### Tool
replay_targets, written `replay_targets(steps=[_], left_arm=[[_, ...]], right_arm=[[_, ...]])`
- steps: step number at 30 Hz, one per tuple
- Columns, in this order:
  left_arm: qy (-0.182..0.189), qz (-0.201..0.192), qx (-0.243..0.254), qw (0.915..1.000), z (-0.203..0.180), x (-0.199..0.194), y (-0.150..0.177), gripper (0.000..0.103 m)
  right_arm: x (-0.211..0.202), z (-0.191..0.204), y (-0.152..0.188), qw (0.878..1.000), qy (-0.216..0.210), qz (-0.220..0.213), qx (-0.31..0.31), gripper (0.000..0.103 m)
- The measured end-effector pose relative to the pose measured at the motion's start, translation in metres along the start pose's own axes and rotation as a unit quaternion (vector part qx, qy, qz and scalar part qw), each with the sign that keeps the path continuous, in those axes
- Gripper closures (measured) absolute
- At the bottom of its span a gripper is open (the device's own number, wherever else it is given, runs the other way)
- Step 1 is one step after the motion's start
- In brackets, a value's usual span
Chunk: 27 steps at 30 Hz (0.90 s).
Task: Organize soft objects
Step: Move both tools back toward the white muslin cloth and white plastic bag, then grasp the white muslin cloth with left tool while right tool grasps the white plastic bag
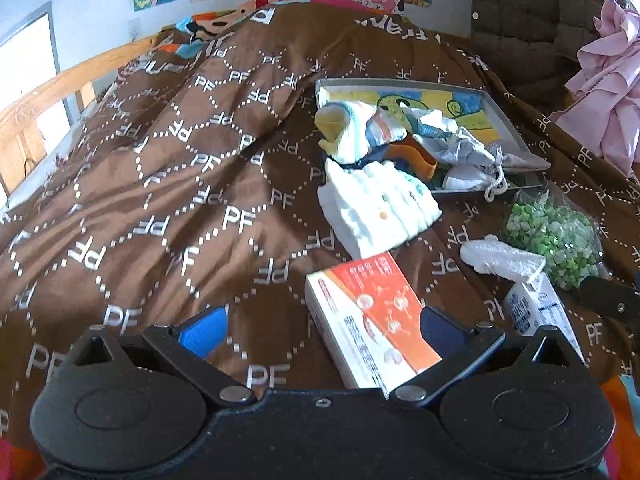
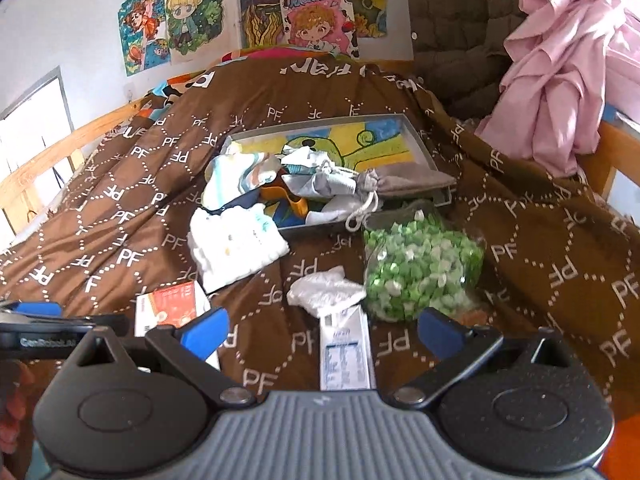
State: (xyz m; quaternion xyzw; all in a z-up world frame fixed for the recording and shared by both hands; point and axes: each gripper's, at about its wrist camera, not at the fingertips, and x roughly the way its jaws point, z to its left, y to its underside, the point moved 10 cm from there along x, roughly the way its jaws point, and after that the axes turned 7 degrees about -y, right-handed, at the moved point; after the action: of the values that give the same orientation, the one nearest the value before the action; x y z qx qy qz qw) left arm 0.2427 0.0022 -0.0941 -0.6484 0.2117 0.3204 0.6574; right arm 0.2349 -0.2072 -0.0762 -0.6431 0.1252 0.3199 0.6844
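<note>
A grey tray [image 1: 508, 116] [image 2: 418, 142] with a cartoon picture lies on the brown quilt and holds a pile of socks [image 1: 360, 128] [image 2: 248, 178] and a grey drawstring pouch [image 1: 472, 156] [image 2: 384, 182]. A white folded cloth [image 1: 376, 208] [image 2: 234, 246] leans over the tray's near left corner. A crumpled white soft piece [image 1: 500, 258] [image 2: 324, 290] lies beside a bag of green bits [image 1: 556, 236] [image 2: 420, 268]. My left gripper [image 1: 320, 332] is open over an orange-and-white box [image 1: 376, 320] [image 2: 168, 306]. My right gripper [image 2: 324, 330] is open over a white carton [image 2: 346, 354] [image 1: 536, 308].
The brown "PF" quilt [image 1: 180, 200] [image 2: 560, 240] covers the bed. A wooden bed rail [image 1: 60, 84] [image 2: 52, 152] runs along the left. Pink clothing [image 1: 608, 92] [image 2: 560, 64] and a dark padded jacket [image 2: 452, 20] hang at the right. Posters [image 2: 256, 12] cover the wall.
</note>
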Motion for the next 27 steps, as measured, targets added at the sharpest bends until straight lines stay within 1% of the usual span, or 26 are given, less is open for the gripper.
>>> replay_targets(steps=[5,9,14,20,27], left_arm=[[-0.011,-0.023,0.018,0.9995,0.001,0.015,-0.013,0.001],[-0.01,-0.031,0.021,0.9993,0.002,0.032,-0.021,0.001],[-0.004,-0.022,-0.006,0.9997,0.008,0.048,-0.024,0.001],[-0.006,-0.009,-0.038,0.9992,0.018,0.056,-0.024,0.001],[-0.006,-0.024,-0.04,0.9989,0.017,0.065,-0.029,0.001]], right_arm=[[0.022,0.001,-0.002,0.999,0.005,-0.002,-0.034,0.0],[0.037,0.005,-0.001,0.998,0.002,-0.002,-0.057,0.0],[0.047,0.009,-0.001,0.996,0.011,-0.006,-0.092,0.0],[0.054,0.011,-0.002,0.994,0.016,-0.002,-0.103,0.0],[0.063,0.015,-0.005,0.992,0.014,-0.004,-0.122,0.0]])
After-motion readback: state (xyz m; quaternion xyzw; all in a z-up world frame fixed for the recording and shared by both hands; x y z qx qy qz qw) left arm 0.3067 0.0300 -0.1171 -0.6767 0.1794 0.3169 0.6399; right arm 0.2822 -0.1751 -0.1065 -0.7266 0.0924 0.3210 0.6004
